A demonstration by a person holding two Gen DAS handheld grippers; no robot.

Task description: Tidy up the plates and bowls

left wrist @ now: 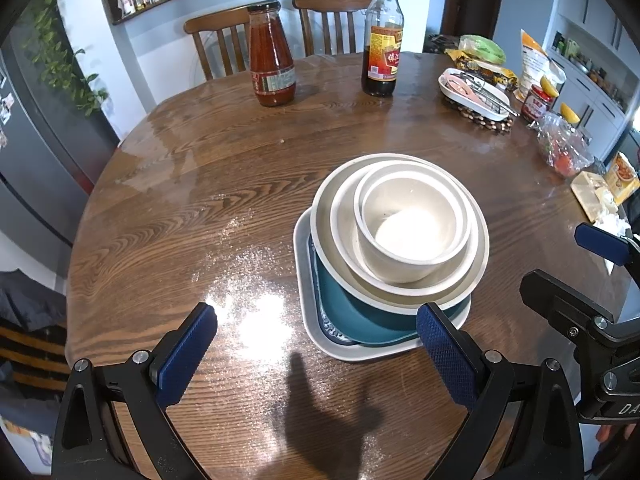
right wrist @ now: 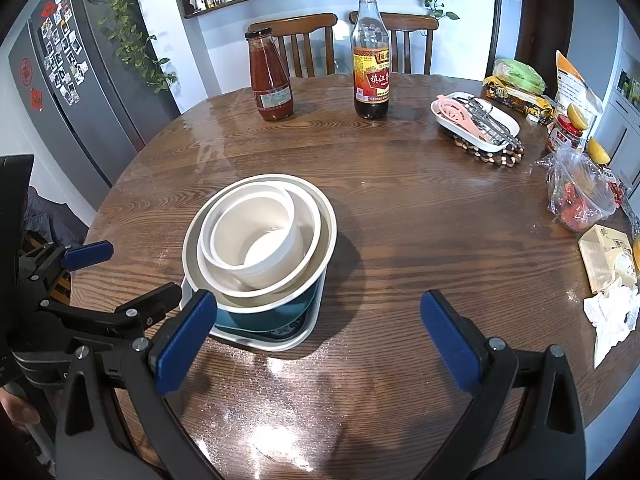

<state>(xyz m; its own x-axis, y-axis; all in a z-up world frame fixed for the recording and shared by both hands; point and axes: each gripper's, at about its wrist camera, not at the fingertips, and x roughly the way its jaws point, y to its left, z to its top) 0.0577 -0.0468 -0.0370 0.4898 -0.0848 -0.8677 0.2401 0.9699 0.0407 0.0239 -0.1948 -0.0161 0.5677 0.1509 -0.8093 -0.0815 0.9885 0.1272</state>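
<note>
At frame center, nested bowls (left wrist: pixel 412 228) sit stacked on plates (left wrist: pixel 380 332) on my table (left wrist: pixel 200 200). My left gripper (left wrist: pixel 316 344) and right gripper (right wrist: pixel 318 328) have jaws wide open, holding nothing.

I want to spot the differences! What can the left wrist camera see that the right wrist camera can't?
Only the left wrist view shows the right hand-held gripper at its right edge, and bright glare on the table.

Only the right wrist view shows the fridge door covered in magnets and photos, the crumpled tissue and the left hand-held gripper at its left edge.

Both show the stack of bowls and plates, the red sauce jar, the dark vinegar bottle and two wooden chairs.
</note>
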